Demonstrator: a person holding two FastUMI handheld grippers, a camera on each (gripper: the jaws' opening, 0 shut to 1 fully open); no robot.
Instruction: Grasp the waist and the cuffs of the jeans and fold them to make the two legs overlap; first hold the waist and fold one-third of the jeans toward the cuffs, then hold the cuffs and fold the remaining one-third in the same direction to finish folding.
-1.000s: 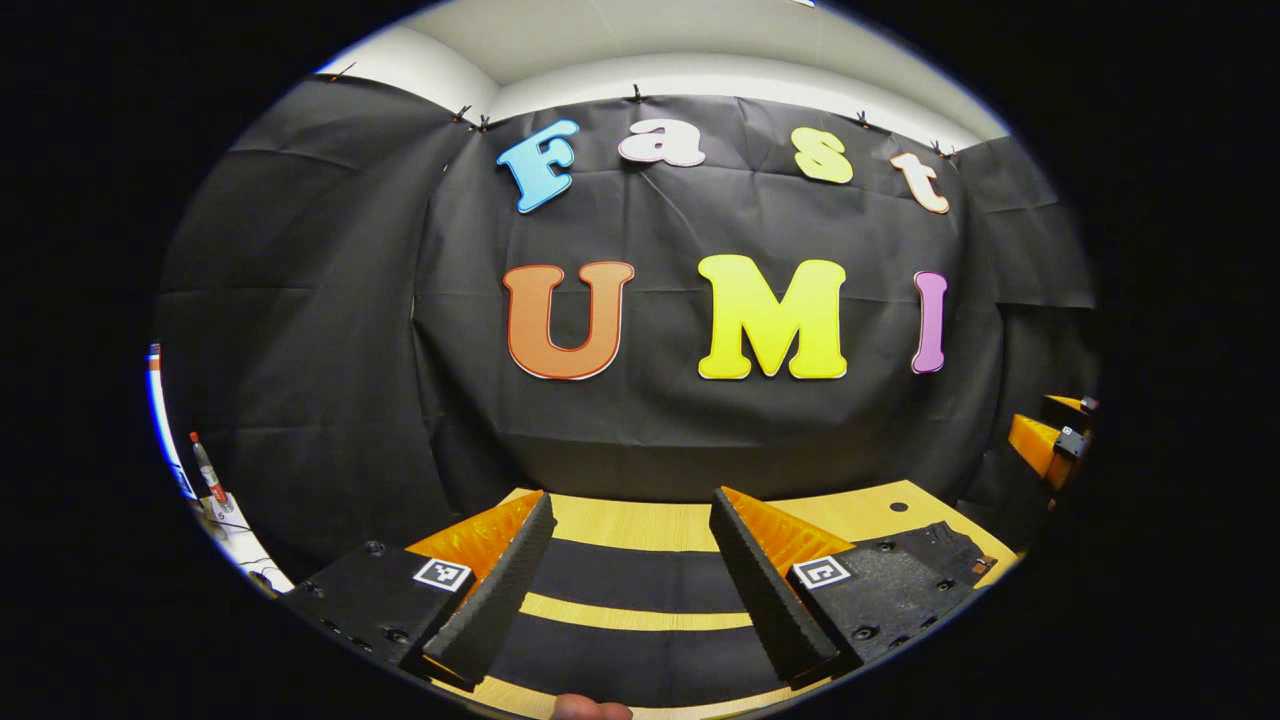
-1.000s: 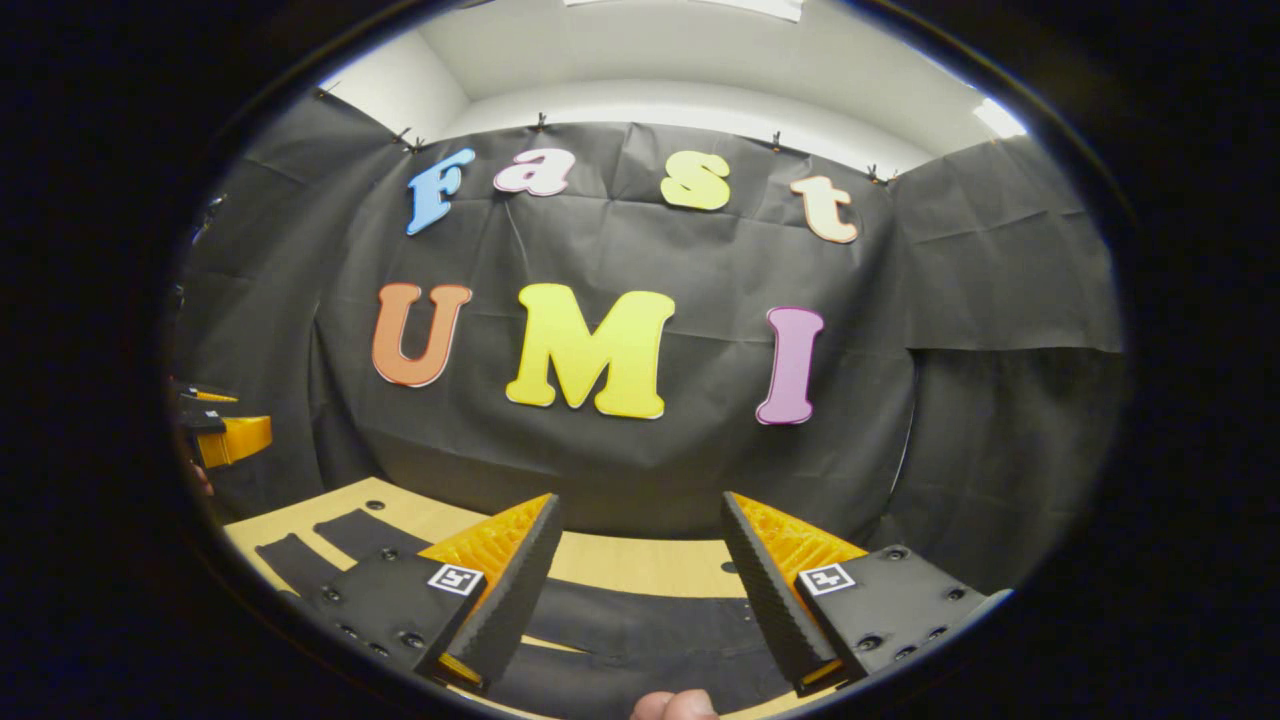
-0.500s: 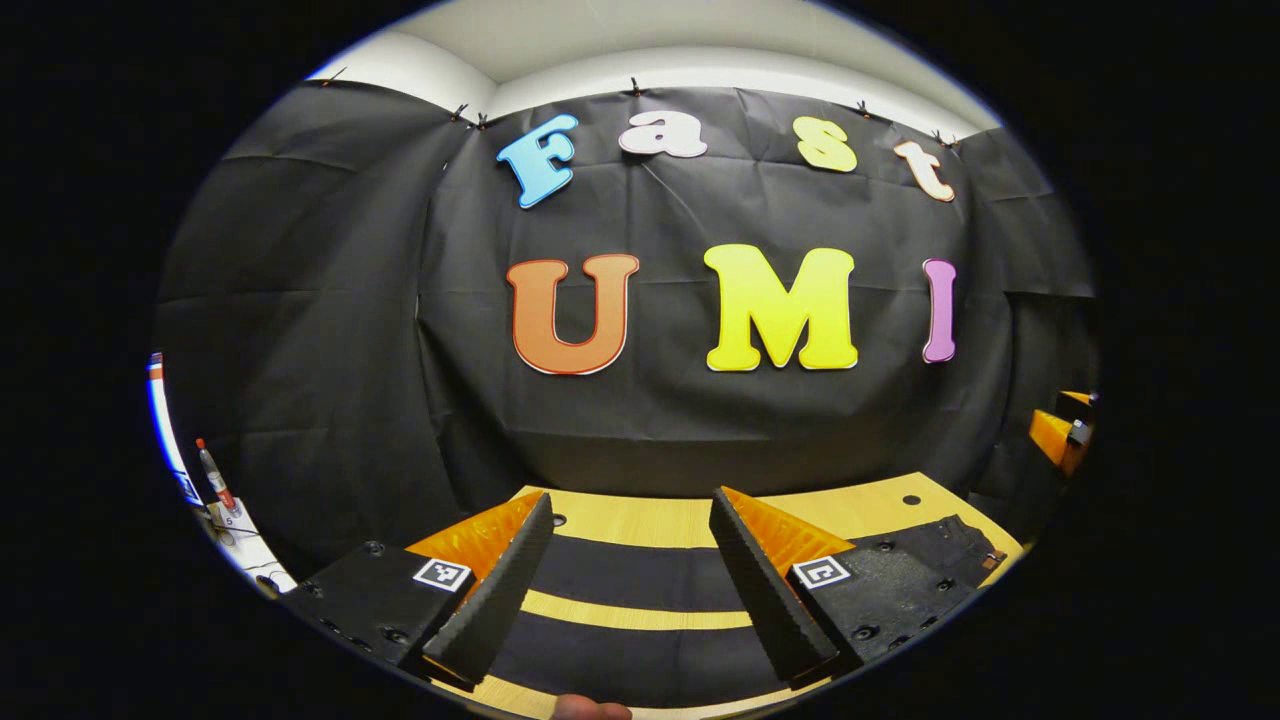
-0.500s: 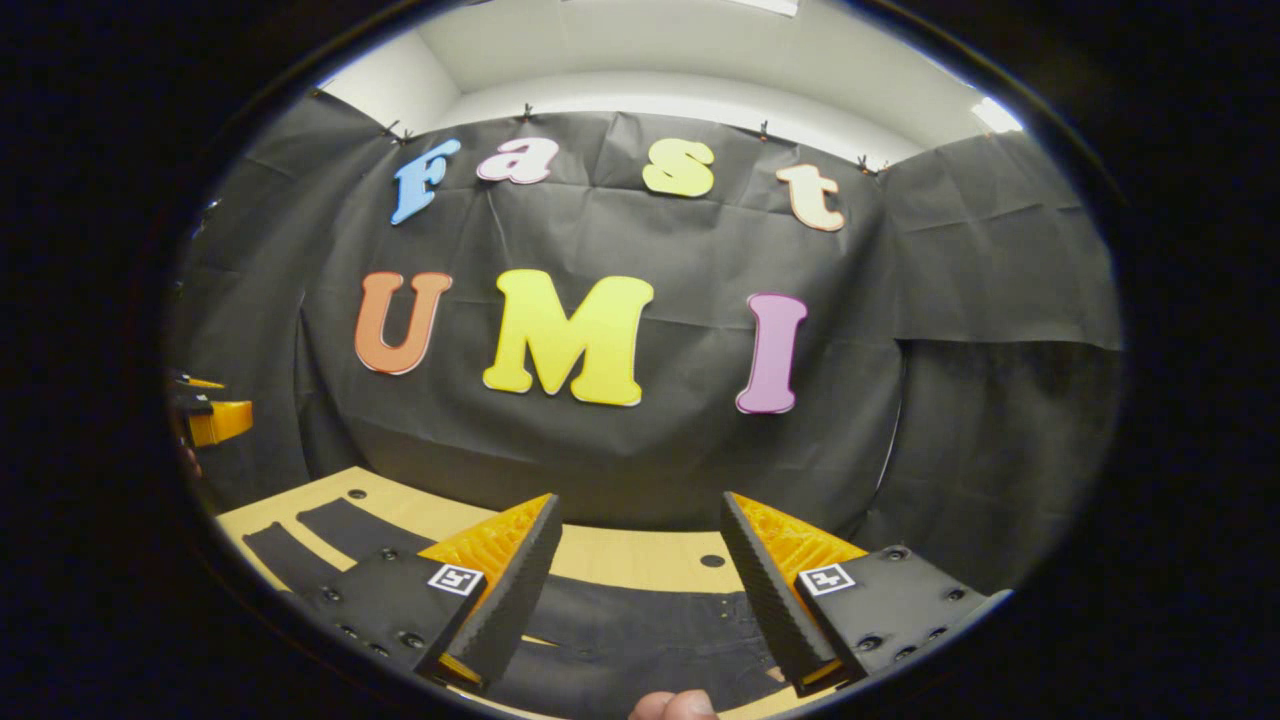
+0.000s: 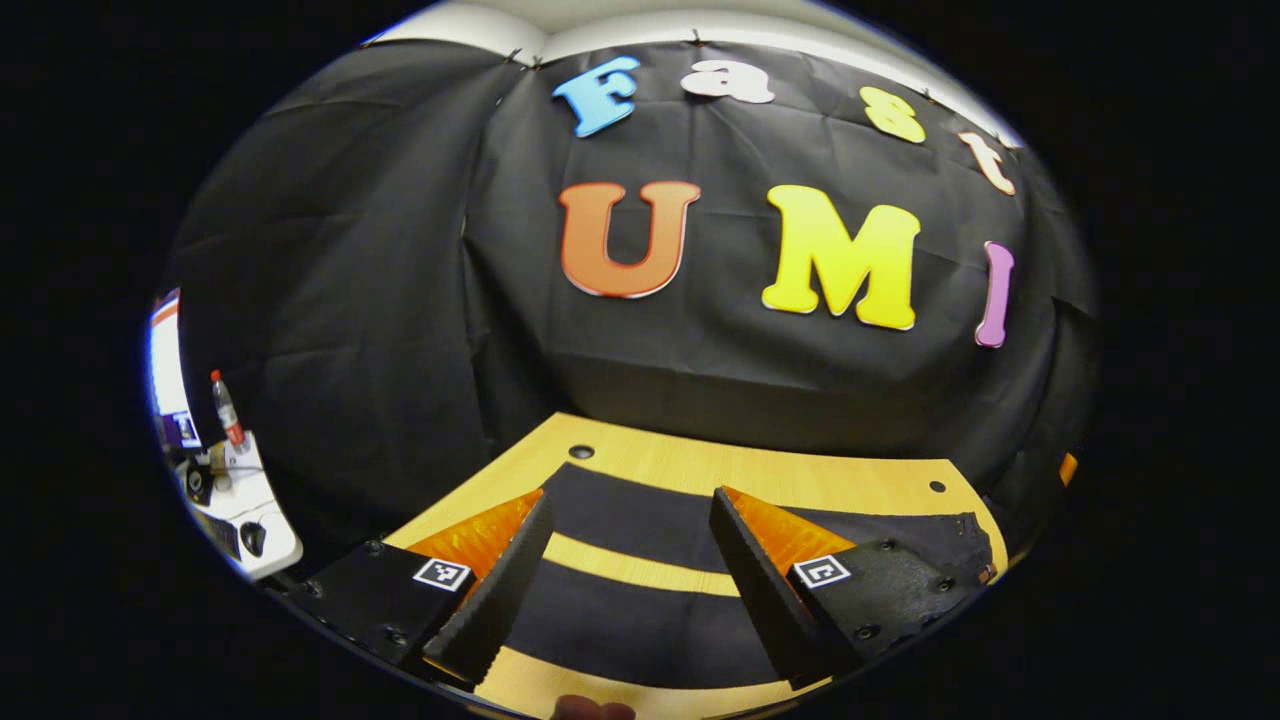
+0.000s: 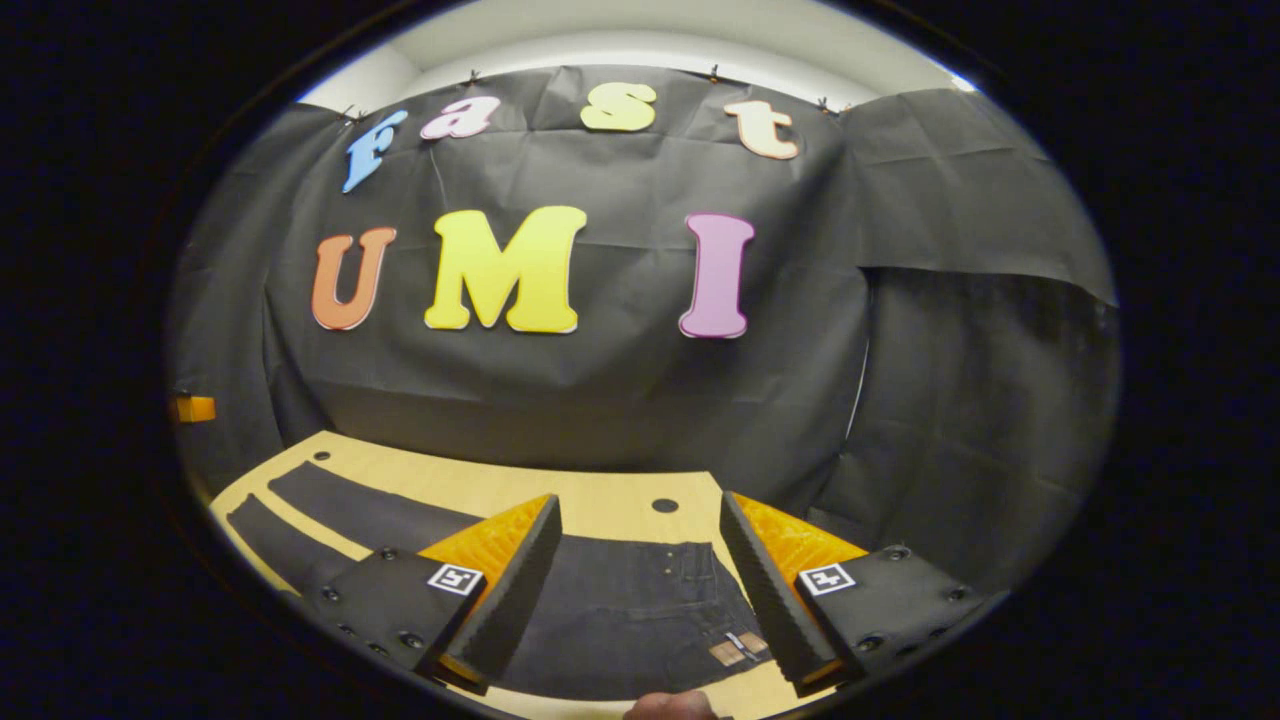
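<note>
Tilting lower than before toward jeans (image 6: 620, 610)

left gripper (image 5: 625, 560): jaws apart (holding nothing) | right gripper (image 6: 640, 565): jaws apart

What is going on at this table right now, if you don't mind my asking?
A person is holding a gripper in each hand above dark jeans spread flat on a wooden table. The left gripper hangs over the two legs, which lie side by side with a strip of table between them. The right gripper hangs over the waist end. Both have their jaws open and grip nothing; no fold is made yet.
</note>
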